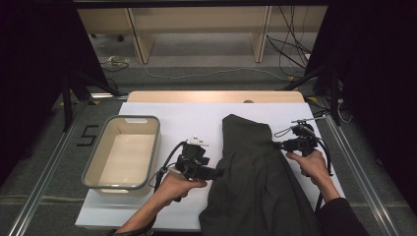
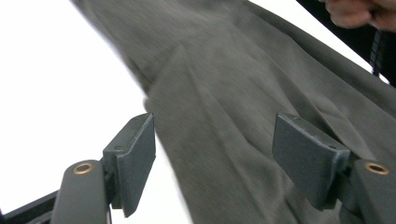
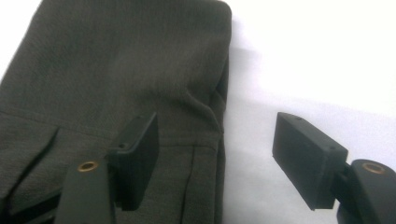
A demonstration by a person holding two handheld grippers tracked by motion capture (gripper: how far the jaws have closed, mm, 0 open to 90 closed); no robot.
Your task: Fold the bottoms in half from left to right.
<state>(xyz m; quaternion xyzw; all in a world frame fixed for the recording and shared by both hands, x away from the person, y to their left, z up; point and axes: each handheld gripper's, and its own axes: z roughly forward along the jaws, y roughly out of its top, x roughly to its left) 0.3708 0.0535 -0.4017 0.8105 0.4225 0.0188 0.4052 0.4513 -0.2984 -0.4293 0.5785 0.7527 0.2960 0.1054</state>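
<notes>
Dark olive garment (image 1: 255, 177) lies spread on the white bench (image 1: 192, 118), right of centre, its near part hanging over the bench's front edge. Folded far end sits flat, one seam and a pocket flap visible in the right gripper view.

Left gripper (image 1: 216, 172) at the garment's left edge — jaws spread wide, cloth beneath and between them but not pinched; pads stand clear of the fabric in the left gripper view.

Right gripper (image 1: 278, 145) at the garment's right edge, jaws likewise spread — one over the cloth, one over bare bench, gripping nothing.

Beige bin (image 1: 123, 152) stands on the bench's left side, well apart from the garment.
</notes>
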